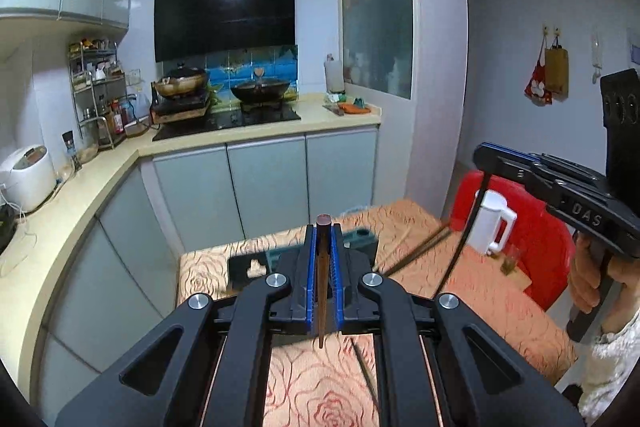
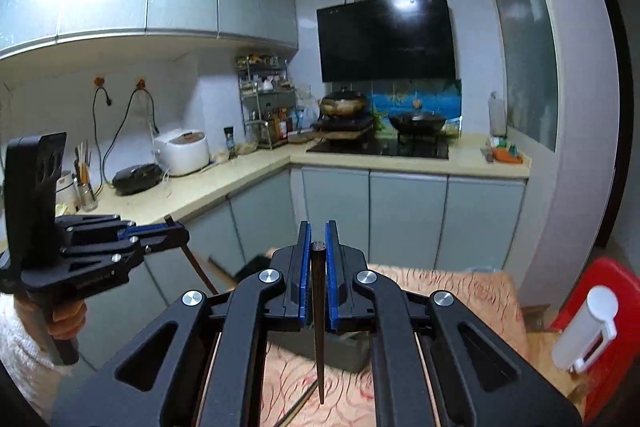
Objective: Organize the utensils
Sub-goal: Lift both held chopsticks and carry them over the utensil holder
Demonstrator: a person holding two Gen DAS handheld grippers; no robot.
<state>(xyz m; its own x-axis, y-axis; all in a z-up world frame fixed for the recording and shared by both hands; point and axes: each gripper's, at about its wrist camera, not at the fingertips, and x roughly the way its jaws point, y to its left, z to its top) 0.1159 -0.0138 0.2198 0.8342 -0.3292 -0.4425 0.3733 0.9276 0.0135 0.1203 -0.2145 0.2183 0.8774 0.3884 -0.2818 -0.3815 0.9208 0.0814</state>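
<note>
A: How are the chopsticks held?

B: A reddish-brown wooden chopstick (image 1: 322, 279) is pinched in the left gripper (image 1: 323, 263); a dark tapered chopstick (image 2: 319, 311) in the right gripper (image 2: 318, 267), above the rose-patterned tabletop (image 1: 320, 387).

A: And to be done well?

B: Both should be kept upright and lowered tip-first into the dark organizer box (image 2: 340, 351).

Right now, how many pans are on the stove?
2: a lidded bronze pot at the left, a black wok to its right. Nothing suggests a hidden one.

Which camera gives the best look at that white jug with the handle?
The left wrist view: the white jug stands upright with body and handle facing the camera, before a red chair. The right wrist view catches it only at the edge, stretched by the lens.
</note>
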